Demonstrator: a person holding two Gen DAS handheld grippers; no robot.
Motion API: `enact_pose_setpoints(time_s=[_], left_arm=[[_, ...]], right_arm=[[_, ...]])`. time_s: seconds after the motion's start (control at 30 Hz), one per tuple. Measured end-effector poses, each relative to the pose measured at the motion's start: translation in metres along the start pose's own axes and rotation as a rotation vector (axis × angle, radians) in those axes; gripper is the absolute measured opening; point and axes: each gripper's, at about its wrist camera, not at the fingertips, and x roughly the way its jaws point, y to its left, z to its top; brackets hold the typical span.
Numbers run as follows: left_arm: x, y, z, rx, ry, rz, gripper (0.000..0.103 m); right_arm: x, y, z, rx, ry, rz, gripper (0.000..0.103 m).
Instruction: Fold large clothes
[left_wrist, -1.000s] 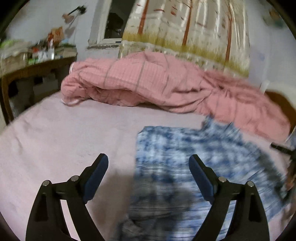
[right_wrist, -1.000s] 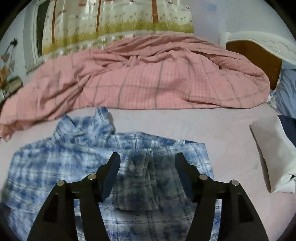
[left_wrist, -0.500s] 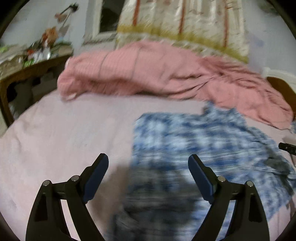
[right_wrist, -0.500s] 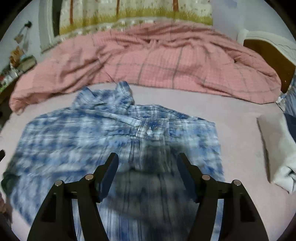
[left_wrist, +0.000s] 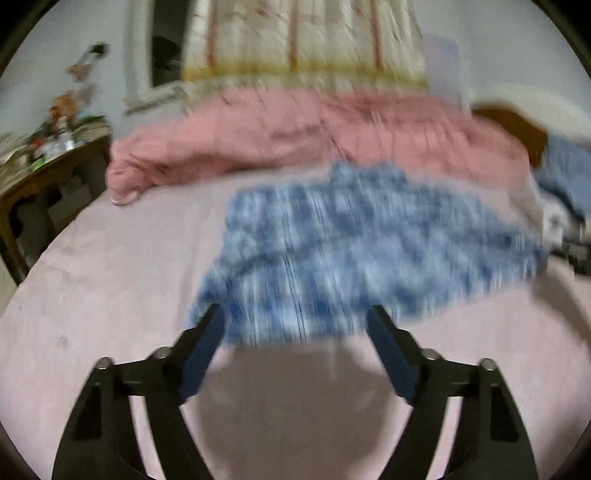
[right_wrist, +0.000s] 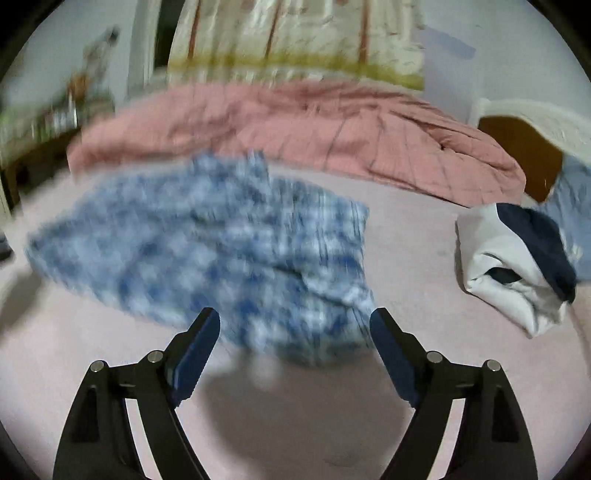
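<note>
- At the far left of my left wrist view I see a cluttered wooden bench (left_wrist: 55, 162) beside the bed (left_wrist: 110, 277).
- My left claw (left_wrist: 295, 332) hangs over the pink sheet with its jaws apart and nothing pressed between the pads; they have just been closing a little. Only the near hem of the blue plaid shirt (left_wrist: 351, 251) lies in the gap.
- The shirt lies spread on the bed, blurred, with the pink quilt (left_wrist: 314, 133) bunched behind it.
- In the right wrist view, my right claw (right_wrist: 295, 328) is released too, its jaws just having opened wider; the shirt (right_wrist: 207, 243) sits ahead of the tips with its near corner between them, untouched as far as I can tell.
- To the right lies a folded white and navy garment (right_wrist: 517, 258), apart from the shirt, near the headboard (right_wrist: 524, 147).
</note>
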Motion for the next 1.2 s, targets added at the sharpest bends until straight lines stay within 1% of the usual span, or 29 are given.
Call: enact_pose_setpoints(time_s=[0.07,0.13,0.17,0.23,0.27,0.37,0.43,0.5,0.53,0.6,0.67,0.9,0.93,1.03,1.1,1.13,1.17,1.2], left_arm=[[0.001,-0.006,-0.006,0.027,-0.015,0.022,0.073],[0.006,-0.013,-0.007,0.056,0.002,0.012,0.073],[0.009,-0.017,-0.006,0.071,0.006,0.022,0.073],[0.019,-0.024,-0.004,0.107,0.017,0.042,0.073],[0.024,-0.027,-0.003,0.121,0.024,0.053,0.072],[0.039,-0.037,-0.003,0.183,0.042,0.105,0.073],[0.052,-0.037,-0.005,0.204,0.077,0.179,0.073],[0.058,-0.032,-0.005,0.194,0.107,0.16,0.073],[0.061,-0.031,-0.005,0.204,0.118,0.168,0.073],[0.071,-0.036,-0.006,0.256,0.148,0.202,0.073],[0.078,-0.039,-0.008,0.278,0.17,0.206,0.073],[0.087,-0.04,-0.004,0.287,0.162,0.232,0.074],[0.09,-0.041,-0.003,0.288,0.161,0.238,0.075],[0.098,-0.042,0.003,0.291,0.15,0.252,0.075],[0.101,-0.044,0.004,0.3,0.142,0.243,0.072],[0.103,-0.044,0.004,0.305,0.148,0.23,0.069],[0.104,-0.043,0.005,0.303,0.154,0.213,0.065],[0.104,-0.041,0.005,0.297,0.157,0.193,0.062]], right_arm=[[0.013,0.007,-0.004,-0.07,0.041,-0.047,0.085],[0.023,0.013,-0.009,-0.09,0.081,-0.014,0.085],[0.028,0.014,-0.009,-0.083,0.099,-0.001,0.085],[0.03,0.016,-0.011,-0.075,0.099,0.003,0.085],[0.032,0.018,-0.011,-0.073,0.093,-0.008,0.085],[0.036,0.023,-0.014,-0.078,0.093,-0.013,0.085],[0.038,0.029,-0.016,-0.093,0.104,-0.018,0.085],[0.04,0.036,-0.016,-0.122,0.112,-0.035,0.085],[0.043,0.038,-0.015,-0.129,0.115,-0.038,0.085],[0.044,0.04,-0.014,-0.139,0.119,-0.041,0.085],[0.046,0.041,-0.014,-0.144,0.123,-0.045,0.085],[0.048,0.039,-0.015,-0.14,0.138,-0.038,0.086],[0.049,0.038,-0.015,-0.133,0.146,-0.028,0.086],[0.06,0.026,-0.011,-0.066,0.19,0.034,0.088],[0.067,0.019,-0.007,-0.027,0.207,0.075,0.088],[0.068,0.019,-0.006,-0.029,0.207,0.073,0.088],[0.07,0.021,-0.004,-0.041,0.206,0.072,0.087],[0.07,0.024,-0.002,-0.058,0.194,0.072,0.076]])
